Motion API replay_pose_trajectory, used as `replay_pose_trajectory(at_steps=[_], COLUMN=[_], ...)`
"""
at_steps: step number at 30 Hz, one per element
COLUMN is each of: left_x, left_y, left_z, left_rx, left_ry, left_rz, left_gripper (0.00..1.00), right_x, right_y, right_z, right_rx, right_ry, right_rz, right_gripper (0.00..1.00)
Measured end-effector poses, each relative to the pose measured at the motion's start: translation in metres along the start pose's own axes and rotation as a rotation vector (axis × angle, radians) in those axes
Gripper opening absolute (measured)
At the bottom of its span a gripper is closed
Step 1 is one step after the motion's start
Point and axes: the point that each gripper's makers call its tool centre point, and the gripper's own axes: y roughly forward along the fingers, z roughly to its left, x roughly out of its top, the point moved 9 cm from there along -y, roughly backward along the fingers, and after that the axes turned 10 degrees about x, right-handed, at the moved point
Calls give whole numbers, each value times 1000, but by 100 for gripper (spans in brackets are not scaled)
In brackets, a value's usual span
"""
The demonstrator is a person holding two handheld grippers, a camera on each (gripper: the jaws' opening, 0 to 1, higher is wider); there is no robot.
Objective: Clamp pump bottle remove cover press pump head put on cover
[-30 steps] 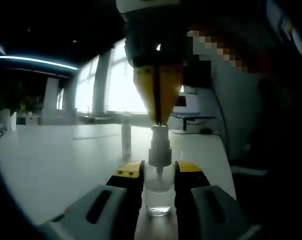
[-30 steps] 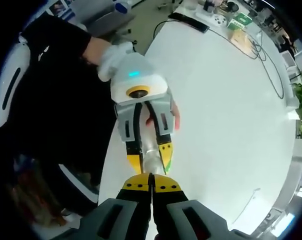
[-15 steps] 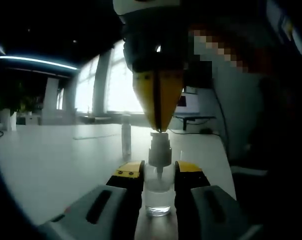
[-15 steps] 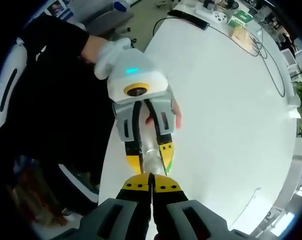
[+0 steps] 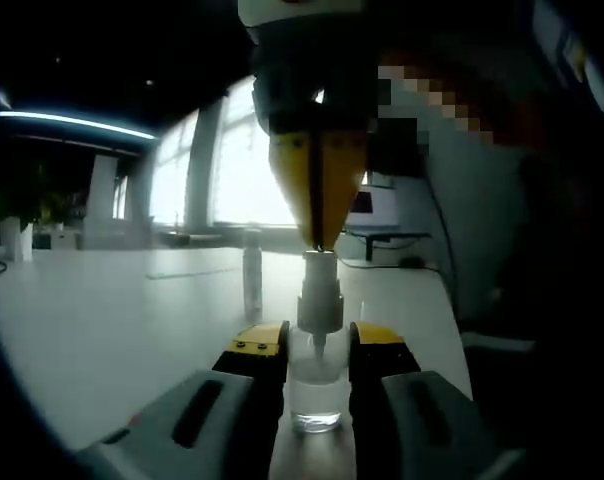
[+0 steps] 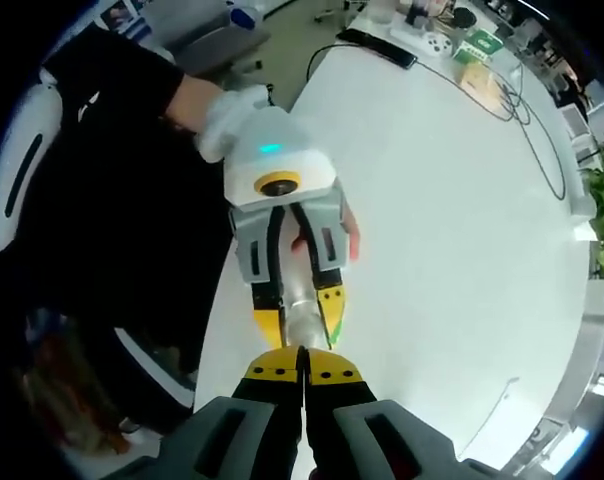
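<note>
**Pump head under the press**

Left gripper clenches the one pump bottle upright near the edge of the white table, steadying it. Right gripper, jaws pinched together and grasping nothing, bears tip-down on the pump head to press it. One slim cover stands apart behind.
</note>
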Motion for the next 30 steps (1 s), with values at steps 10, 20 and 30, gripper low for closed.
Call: replay_pose_trajectory(at_steps=[10, 20, 30], left_x=[0, -1, -1], left_y=[0, 0, 0], left_z=[0, 2, 1], left_rx=[-1, 0, 0], left_ry=[1, 4, 5], left_rz=[0, 0, -1], left_gripper=[15, 15, 15], right_x=[1, 2, 1], right_y=[0, 0, 0], right_z=[1, 0, 0], right_rx=[-5, -5, -5], right_ry=[0, 3, 2], right_rz=[9, 13, 10], right_gripper=[0, 0, 0])
